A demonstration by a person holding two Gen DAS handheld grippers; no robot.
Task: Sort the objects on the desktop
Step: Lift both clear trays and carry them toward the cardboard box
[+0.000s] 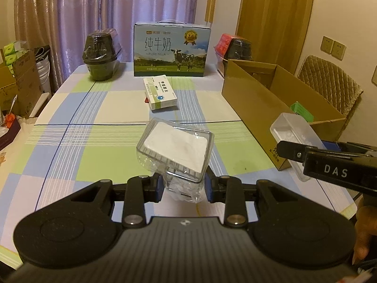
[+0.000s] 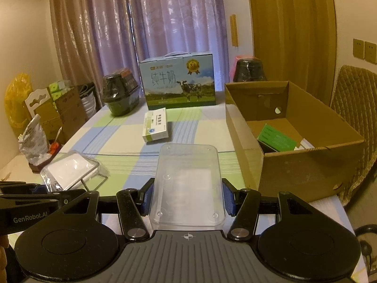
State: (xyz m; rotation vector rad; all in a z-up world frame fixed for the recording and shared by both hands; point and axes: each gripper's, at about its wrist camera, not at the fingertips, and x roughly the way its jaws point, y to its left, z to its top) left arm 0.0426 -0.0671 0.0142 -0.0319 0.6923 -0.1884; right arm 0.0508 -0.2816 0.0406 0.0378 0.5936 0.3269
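Holding a clear plastic tub (image 1: 175,152) with a white pad inside it, the left gripper (image 1: 183,185) had its two blue-padded fingers squeezed against the crinkly clear bottom part. The tub was up off the table (image 1: 70,141) and tipped, so its open top faced away and a bit up. In the right wrist view the same tub (image 2: 70,169) showed at the left, with the left gripper's black arm (image 2: 28,195) just under it.

The right gripper (image 2: 187,198) held a clear plastic lid (image 2: 188,184) flat between its blue pads (image 2: 148,194), one pad on each long side. The lid stuck out forward over the checked tablecloth. In the left wrist view this lid (image 1: 294,129) was seen at the right, just beside the near corner of the brown cardboard box (image 1: 254,99).

The cardboard box (image 2: 306,155) sat open on the right side of the table. A green packet (image 2: 275,139) lay inside it, next to something white.

A small white and green medicine box (image 1: 161,93) lay flat in the middle of the table, well apart from both grippers. Behind it stood a big blue milk carton (image 1: 170,49) with a cow on it. A dark wrapped pot (image 1: 101,54) stood to its left and another dark pot (image 1: 238,47) to its right.
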